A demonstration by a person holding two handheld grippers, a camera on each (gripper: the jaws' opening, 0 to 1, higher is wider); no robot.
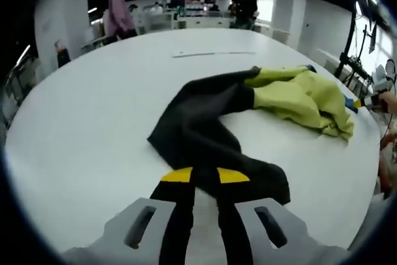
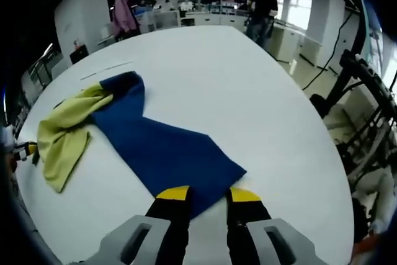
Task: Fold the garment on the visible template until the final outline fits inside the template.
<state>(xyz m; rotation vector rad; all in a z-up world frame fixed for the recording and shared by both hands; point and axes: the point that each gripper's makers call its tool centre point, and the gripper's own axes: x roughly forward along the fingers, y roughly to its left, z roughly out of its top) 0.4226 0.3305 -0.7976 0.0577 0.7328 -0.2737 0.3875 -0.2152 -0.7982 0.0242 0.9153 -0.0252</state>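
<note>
Both hand-held grippers (image 1: pixel 205 177) (image 2: pixel 208 195), jaws narrowly parted, touch the garment's (image 2: pixel 167 153) edge.

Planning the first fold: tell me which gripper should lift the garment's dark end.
Either, hedged: the left gripper sits at the black leg, the right gripper at the blue leg; neither grips.

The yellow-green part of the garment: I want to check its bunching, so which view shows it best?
The left gripper view: the yellow-green part lies large and unobstructed, its folds clear. The right gripper view shows it smaller, near the edge, stretched by the lens.
</note>
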